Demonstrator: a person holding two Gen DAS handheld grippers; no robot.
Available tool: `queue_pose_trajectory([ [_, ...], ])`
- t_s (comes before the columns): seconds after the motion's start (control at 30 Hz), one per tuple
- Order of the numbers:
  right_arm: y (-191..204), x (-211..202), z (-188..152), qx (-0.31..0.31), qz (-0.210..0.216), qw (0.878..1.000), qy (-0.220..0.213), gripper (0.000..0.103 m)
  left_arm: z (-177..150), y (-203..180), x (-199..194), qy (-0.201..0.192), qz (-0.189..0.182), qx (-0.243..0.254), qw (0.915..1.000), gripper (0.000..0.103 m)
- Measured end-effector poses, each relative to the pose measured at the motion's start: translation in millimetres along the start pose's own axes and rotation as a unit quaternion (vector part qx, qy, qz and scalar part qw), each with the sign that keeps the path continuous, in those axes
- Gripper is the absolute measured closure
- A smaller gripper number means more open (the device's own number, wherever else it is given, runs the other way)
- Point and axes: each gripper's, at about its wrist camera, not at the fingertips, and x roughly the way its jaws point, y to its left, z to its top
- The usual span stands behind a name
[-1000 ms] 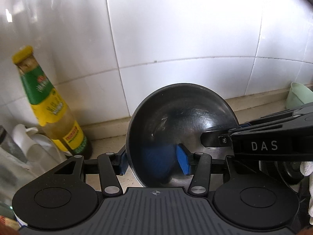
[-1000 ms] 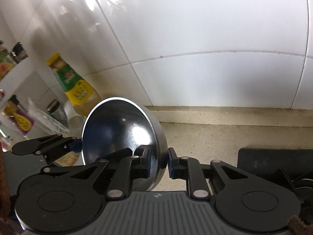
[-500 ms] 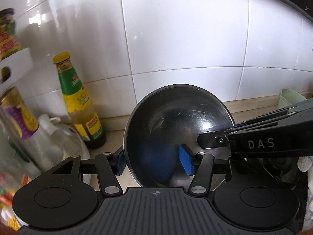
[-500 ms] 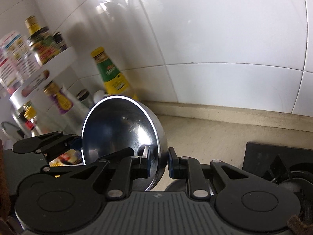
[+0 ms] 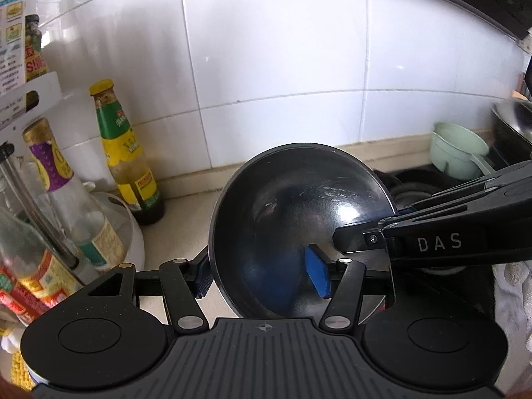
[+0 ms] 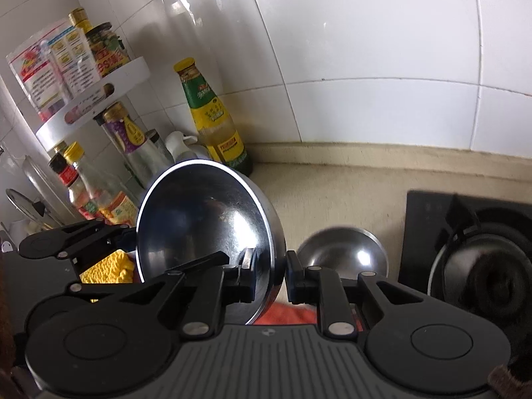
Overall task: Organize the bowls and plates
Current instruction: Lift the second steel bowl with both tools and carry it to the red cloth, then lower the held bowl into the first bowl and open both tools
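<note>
A steel bowl [image 5: 299,226] is carried tilted on edge above the counter [image 6: 349,193], gripped at its rim from two sides. The right tongs [image 6: 269,282] are clenched on the rim, one pad inside the bowl, one outside against the wall. The left tongs [image 5: 262,276] straddle the opposite rim: the blue inner pad [image 5: 317,276] is seen standing clear of the inner wall. Their jaws have just been opening with the rim between them, so the left side is judged released or nearly so.

A second steel bowl [image 6: 342,249] sits upright on the counter below, beside the hob [image 6: 465,232]. Bottles [image 6: 212,116] and a white rack [image 6: 93,96] are crowded at the left; a green cup [image 5: 459,149] stands by the wall.

Handling: the bowl is judged light, rigid and unbreakable, but polished and slippery. The rolled rim is the best hold, pinched deep. With one pinch only, swinging about the pads is likely. Nesting into the second bowl looks the probable next step.
</note>
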Motion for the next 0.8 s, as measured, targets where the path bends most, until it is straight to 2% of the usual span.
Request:
queue_pose_trajectory([
  [0.43, 34.3, -25.8, -70.7, 0.029, -0.026, 0.999, 0.024, 0.086, -55.4, -11.7, -34.3, 0.023, -0.031, 0.025, 0.9989, 0.035],
  [0.8, 31.6, -16.9, -114.1, 0.059, -0.044, 0.995, 0.072, 0.086, -88.3, -21.3, -22.5, 0.065, -0.051, 0.035, 0.9960, 0.034],
])
